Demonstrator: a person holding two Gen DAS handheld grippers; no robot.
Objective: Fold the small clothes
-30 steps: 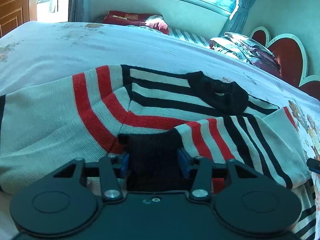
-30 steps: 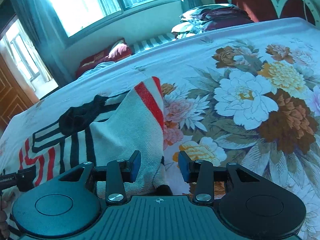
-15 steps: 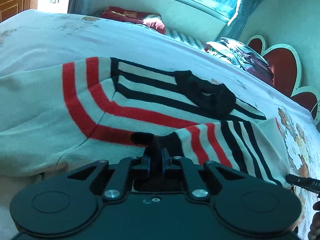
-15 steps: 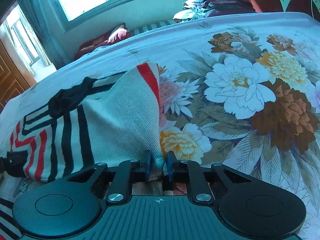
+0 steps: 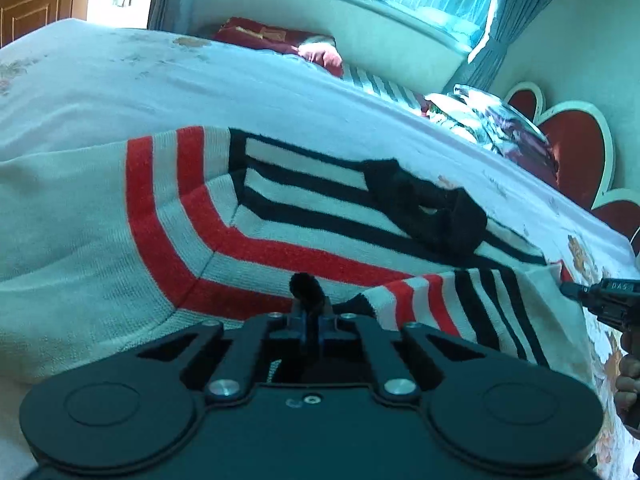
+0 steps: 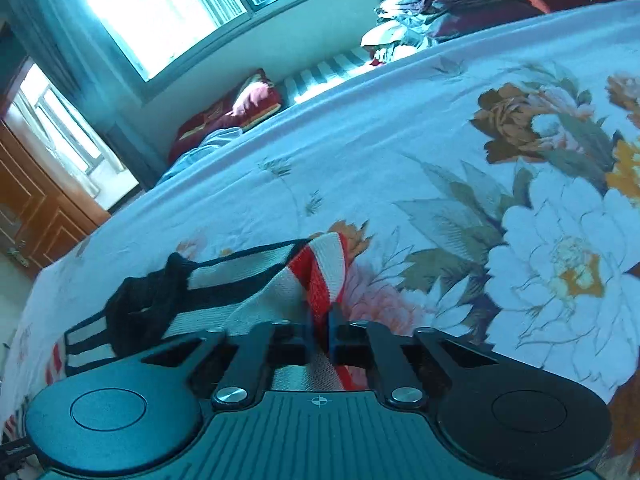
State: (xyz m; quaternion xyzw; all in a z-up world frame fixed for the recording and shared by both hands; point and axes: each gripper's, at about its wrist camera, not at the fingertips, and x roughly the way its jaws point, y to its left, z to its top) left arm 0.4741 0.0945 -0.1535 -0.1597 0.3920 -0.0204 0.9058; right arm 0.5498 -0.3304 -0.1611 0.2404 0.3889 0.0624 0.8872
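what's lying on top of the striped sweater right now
A folded-over striped sleeve lies across the striped sweater front, its black cuff pinched in the left gripper. Anything under that sleeve is hidden.

A bed [image 5: 200,84] covered by a pale sheet printed with large flowers [image 6: 560,264] carries the things. A striped knit sweater [image 5: 80,216] in cream, red and black lies spread on it, and a heap of folded bedding [image 5: 500,124] sits near the headboard end.
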